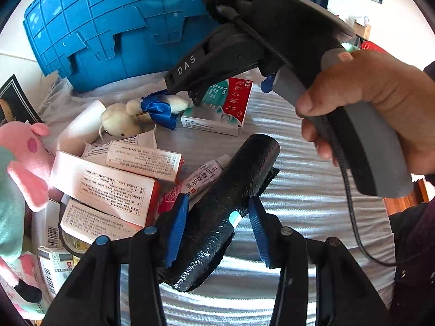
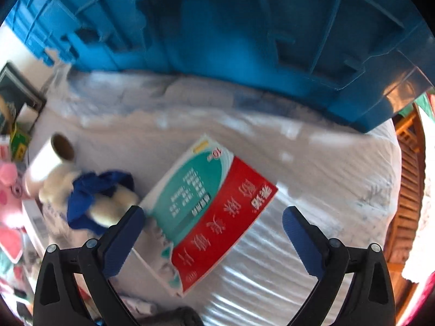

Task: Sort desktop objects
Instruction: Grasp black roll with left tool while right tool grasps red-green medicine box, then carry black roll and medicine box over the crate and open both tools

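My left gripper (image 1: 217, 217) has its blue pads on either side of a black roll of bags (image 1: 231, 198) lying on the grey cloth; whether the pads press it I cannot tell. My right gripper (image 2: 214, 233) is open, its jaws straddling a red, green and white medicine box (image 2: 206, 209) lying on the cloth. In the left wrist view the right gripper (image 1: 182, 92) hovers over that box (image 1: 220, 108), beside a small cream plush with a blue bow (image 1: 136, 116). The plush (image 2: 95, 201) lies just left of the right gripper's left finger (image 2: 122, 241).
A large blue crate (image 1: 122, 27) stands at the back. At the left lie several white medicine boxes (image 1: 114, 187), an ointment tube (image 1: 201, 176), a white roll (image 2: 46, 160) and a pink plush (image 1: 30, 160). A wooden chair (image 2: 407, 184) stands at the right.
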